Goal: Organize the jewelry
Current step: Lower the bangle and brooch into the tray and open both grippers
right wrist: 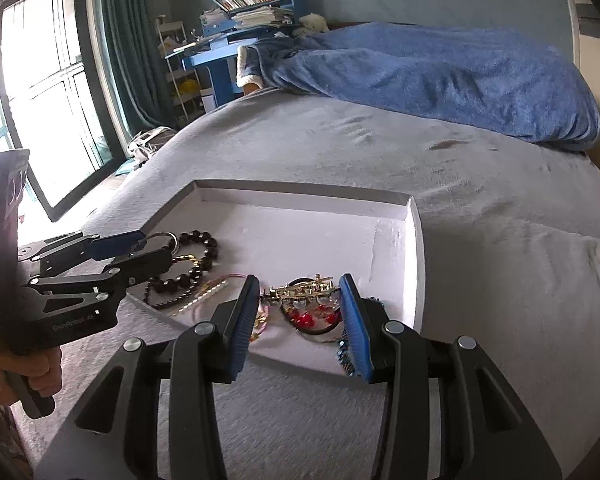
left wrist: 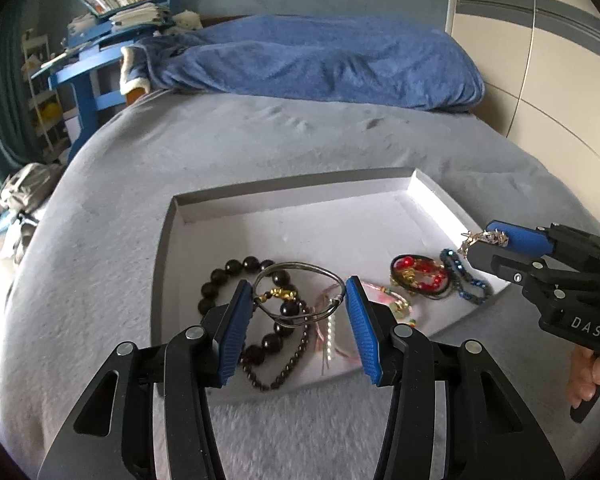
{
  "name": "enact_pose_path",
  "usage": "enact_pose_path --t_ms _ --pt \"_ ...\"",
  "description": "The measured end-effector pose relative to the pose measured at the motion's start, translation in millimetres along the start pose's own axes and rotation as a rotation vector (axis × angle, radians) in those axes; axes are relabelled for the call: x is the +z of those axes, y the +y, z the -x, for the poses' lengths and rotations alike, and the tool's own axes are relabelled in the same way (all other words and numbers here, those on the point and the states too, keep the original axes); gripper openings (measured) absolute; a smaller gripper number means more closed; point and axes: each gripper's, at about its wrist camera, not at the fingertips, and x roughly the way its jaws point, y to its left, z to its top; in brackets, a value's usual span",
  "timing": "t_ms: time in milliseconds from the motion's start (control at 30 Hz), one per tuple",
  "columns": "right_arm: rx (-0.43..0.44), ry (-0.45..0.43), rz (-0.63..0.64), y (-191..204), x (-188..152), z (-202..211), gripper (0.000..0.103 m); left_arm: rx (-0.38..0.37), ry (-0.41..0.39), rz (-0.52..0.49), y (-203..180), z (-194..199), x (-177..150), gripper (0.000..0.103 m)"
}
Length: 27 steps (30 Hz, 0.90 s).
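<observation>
**A:** Fingers first. Left gripper (left wrist: 298, 308): fingers clamped across a silver bangle (left wrist: 300, 294), one pad on each side of the wire loop, held just above the near part of the tray (left wrist: 300, 190). Right gripper (right wrist: 300, 312): fingers clamped on a gold spiked clip (right wrist: 302, 290), pads on its two ends, over the tray's near right part.

**B:** Both loaded, then. What lies under them?

**A:** Under the bangle: black bead bracelet (left wrist: 256, 304) with a gold charm, a thin dark bead chain (left wrist: 284, 364), a pink cord piece (left wrist: 328, 332). Under the clip: red oval pendant (right wrist: 310, 318). Blue bead bracelet (right wrist: 346, 354) hangs over the near rim, beside the right finger.

**B:** How to do the step well?

**A:** My judgement: carry each piece to the tray's bare far half, lower until it rests flat, only then part the fingers. Keep grip steady; the bangle is thin wire and could twist out.

**B:** Obstacles?

**A:** Cannot tell whether the bangle is clear of the beads and chain, so a snag may drag them. Tray sits on a soft grey bed (left wrist: 260, 140) and may rock. Blue blanket (left wrist: 320, 64) lies far back, well apart.
</observation>
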Motion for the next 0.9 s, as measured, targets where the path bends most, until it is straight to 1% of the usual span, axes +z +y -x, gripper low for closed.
enact_pose_path --t_ms 200,367,567,767,800,867,900 --pt "-0.014 0.036 0.001 -8 -4 -24 0.041 -0.001 0.037 0.007 3 -27 0 0.05" --pt "-0.017 0.08 0.018 -7 -11 -36 0.041 -0.005 0.075 -0.004 1 -42 -6 0.05" --pt "-0.023 0.118 0.026 -6 -18 -43 0.041 -0.011 0.092 -0.015 -3 -46 -10 0.05" --pt "-0.021 0.125 0.002 -8 -18 -44 0.042 -0.014 0.105 -0.001 -3 -47 -12 0.05" --pt "-0.023 0.126 -0.003 -8 -19 -44 0.043 -0.009 0.104 0.007 -2 -46 -12 0.052" --pt "-0.025 0.125 -0.011 -9 -18 -44 0.051 -0.001 0.102 0.015 -2 -47 -12 0.055" --pt "-0.023 0.122 -0.014 -10 -18 -43 0.057 -0.003 0.102 0.019 -1 -46 -11 0.057"
